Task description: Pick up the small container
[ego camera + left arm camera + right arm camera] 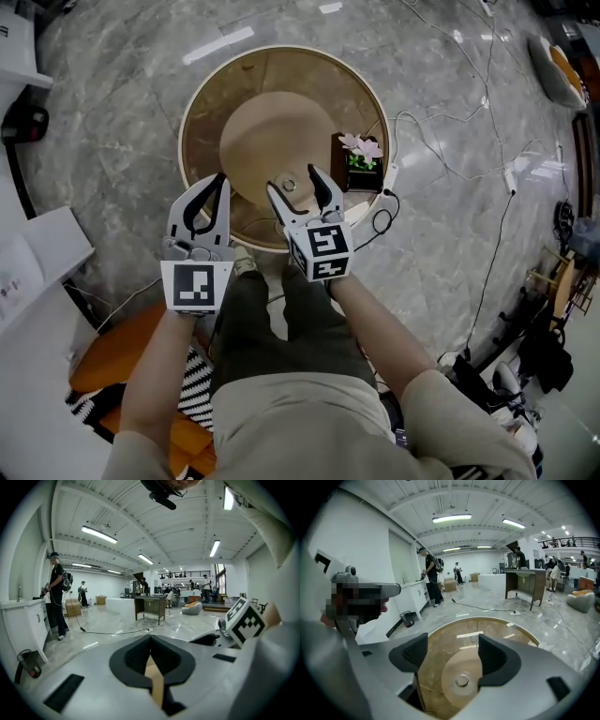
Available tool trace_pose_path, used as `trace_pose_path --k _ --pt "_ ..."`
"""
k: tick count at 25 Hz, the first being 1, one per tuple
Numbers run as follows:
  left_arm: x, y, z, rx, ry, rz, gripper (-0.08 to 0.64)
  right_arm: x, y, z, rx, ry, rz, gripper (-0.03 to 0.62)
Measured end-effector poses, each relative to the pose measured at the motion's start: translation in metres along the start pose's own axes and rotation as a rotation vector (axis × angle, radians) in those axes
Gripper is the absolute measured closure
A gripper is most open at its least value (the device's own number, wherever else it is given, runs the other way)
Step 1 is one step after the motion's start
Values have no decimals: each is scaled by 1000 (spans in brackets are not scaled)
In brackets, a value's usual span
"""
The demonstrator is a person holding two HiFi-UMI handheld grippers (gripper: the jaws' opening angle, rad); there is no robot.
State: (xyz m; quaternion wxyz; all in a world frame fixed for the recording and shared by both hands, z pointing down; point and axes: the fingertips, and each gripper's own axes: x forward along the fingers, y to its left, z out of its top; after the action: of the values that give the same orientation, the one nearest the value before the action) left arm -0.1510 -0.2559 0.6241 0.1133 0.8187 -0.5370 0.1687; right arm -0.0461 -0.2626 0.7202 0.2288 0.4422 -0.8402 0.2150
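1. Holding the right hand-held gripper [452, 656] spread wide and empty, aimed down at the small container [462, 680] on the raised disc [272, 122] of the round bench [202, 103].
2. Left hand-held gripper [150, 644] pressed together on nothing, just beside the right.
3. Probably a low round metal tin; too small to be sure.
4. Risk of closing off-centre and sliding it across the smooth disc.
5. Risk of pinching only the rim and dropping it.
6. Risk of brushing the flower planter [356, 161] nearby.
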Motion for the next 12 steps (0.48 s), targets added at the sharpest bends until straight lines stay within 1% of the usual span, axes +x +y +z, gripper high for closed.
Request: trace_pose_path --k 2,5,8,10,12 --pt "9 -2 -17 10 6 8 554 14 -3 -21 0 24 3 298" --pt "19 -10 -50 -22 37 -2 554 32 -3 -49 -15 51 8 285" --pt "26 -19 -81 -53 74 -21 554 46 -3 -67 -25 32 14 271" --pt "32 -26 -103 -73 112 -46 554 58 -3 -76 -58 9 16 261" --pt "37 -35 -121 -86 141 -70 554 68 -5 -89 -93 12 12 255"
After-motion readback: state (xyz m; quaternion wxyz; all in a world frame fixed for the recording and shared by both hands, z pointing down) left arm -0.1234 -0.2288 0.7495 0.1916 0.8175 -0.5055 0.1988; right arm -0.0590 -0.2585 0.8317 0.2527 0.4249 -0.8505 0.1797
